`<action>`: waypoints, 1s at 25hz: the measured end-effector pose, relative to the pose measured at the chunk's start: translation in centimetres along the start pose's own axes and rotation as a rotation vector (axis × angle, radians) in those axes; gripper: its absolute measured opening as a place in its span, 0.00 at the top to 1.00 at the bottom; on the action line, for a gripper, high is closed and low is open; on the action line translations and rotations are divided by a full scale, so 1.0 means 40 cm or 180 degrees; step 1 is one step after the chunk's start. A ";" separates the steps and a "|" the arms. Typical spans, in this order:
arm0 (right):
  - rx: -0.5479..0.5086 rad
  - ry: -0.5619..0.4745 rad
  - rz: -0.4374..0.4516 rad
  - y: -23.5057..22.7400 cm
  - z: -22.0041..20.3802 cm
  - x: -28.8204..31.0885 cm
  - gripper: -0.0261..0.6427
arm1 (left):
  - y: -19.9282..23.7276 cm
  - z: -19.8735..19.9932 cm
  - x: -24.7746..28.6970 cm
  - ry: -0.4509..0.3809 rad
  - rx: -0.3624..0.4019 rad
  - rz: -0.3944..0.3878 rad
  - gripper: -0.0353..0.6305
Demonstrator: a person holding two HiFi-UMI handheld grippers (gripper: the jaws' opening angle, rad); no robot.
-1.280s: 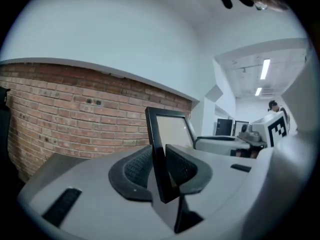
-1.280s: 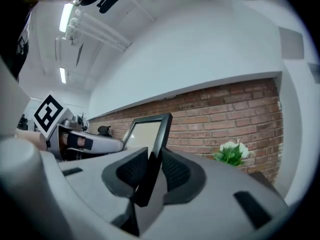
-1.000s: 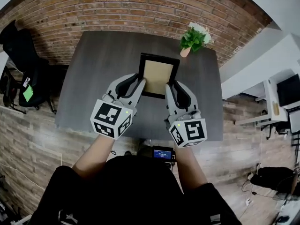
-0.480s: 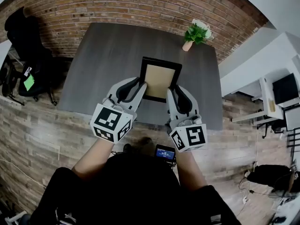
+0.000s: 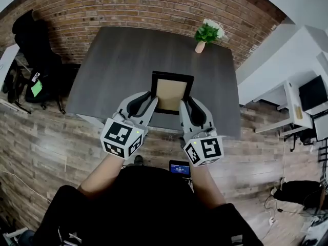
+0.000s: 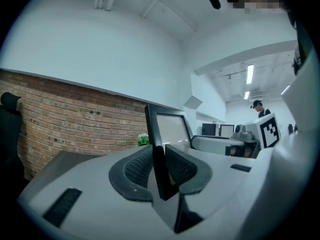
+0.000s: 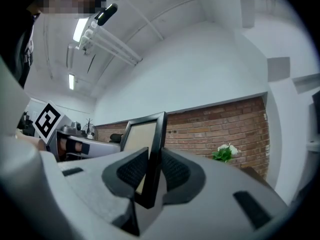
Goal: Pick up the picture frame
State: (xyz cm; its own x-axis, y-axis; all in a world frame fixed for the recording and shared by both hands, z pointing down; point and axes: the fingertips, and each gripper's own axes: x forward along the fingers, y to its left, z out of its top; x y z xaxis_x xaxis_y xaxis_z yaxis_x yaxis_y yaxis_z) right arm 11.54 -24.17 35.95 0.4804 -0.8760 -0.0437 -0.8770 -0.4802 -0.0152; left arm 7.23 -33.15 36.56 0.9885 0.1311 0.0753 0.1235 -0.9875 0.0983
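In the head view I have the picture frame [image 5: 171, 92] held between both tools over the near part of the bench [image 5: 113, 60], well apart from the potted plant [image 5: 206, 34]. The left gripper [image 5: 152, 95] is on its left rail and the right gripper [image 5: 183, 102] on its right rail, both near the lower corners. The pale face looks up at me, and the long axis seems to run away from me toward the brick wall [image 5: 128, 9], top edge farthest; how steeply it leans I cannot tell. In the left gripper view the pads are clamped on the thin black rail, with the frame's corner hanging just below them. The right gripper view shows the same: jaws pinched on the rail, having just closed a touch tighter. My worry is that each grip is narrow and low, so most of the frame sticks out beyond the pads. If my hands drift apart, converge or roll unevenly, it could twist, pivot or slip out and strike the bench edge or the floor.
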 end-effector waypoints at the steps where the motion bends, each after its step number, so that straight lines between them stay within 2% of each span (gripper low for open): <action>1: 0.0008 0.0011 0.0024 -0.002 -0.003 -0.028 0.83 | -0.023 -0.006 -0.003 0.0020 -0.0003 0.0019 0.84; 16: 0.0260 0.0093 0.0228 -0.078 -0.087 -0.424 0.84 | -0.393 -0.132 -0.051 0.0233 0.0059 0.0124 0.84; 21: 0.0366 0.0133 0.0227 -0.082 -0.120 -0.513 0.84 | -0.471 -0.181 -0.078 0.0341 0.0028 0.0121 0.84; 25: 0.0434 0.0141 0.0153 -0.095 -0.123 -0.545 0.84 | -0.509 -0.183 -0.086 0.0358 0.0046 0.0036 0.84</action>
State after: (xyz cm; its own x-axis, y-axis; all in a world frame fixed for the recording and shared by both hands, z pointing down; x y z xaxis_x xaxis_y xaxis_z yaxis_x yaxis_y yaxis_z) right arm 4.45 -3.48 41.88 0.4351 -0.9004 -0.0035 -0.8904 -0.4297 -0.1499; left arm 0.68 -12.86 41.58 0.9739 0.1283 0.1872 0.1145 -0.9900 0.0825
